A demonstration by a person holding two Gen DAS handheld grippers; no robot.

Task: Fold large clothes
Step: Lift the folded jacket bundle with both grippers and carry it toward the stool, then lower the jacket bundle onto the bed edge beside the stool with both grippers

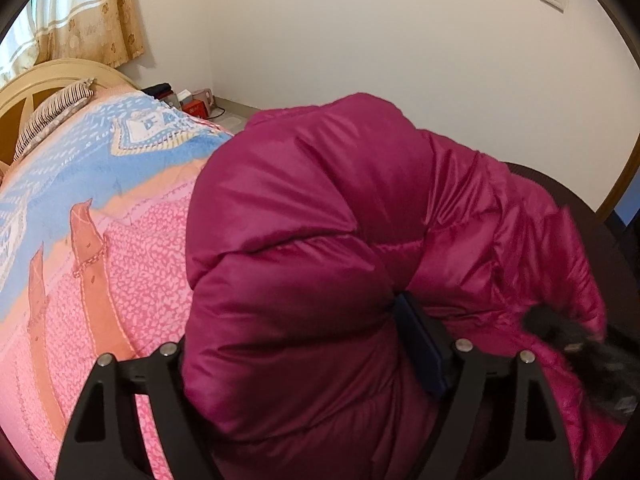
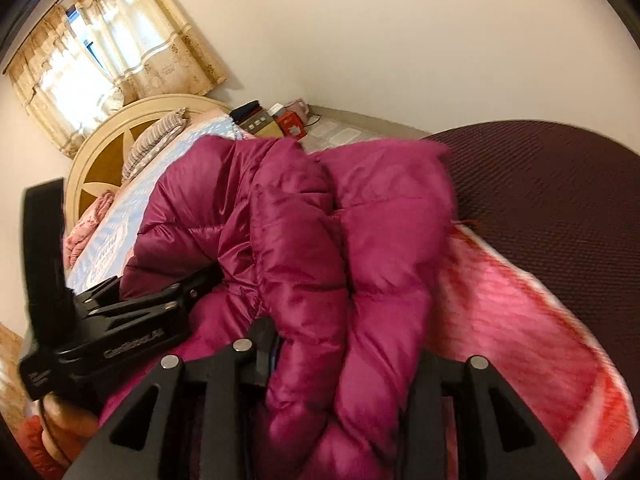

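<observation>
The magenta puffer jacket (image 1: 320, 248) lies bunched on the pink bedspread (image 1: 120, 280), filling our left view from 3 to 6 o'clock. Our left gripper (image 1: 312, 360) stands wide with a thick fold between its jaws — whether the pads press we cannot tell. At 6 o'clock in our right view, the right gripper (image 2: 340, 368) straddles another roll, seemingly bringing both edges together.
</observation>
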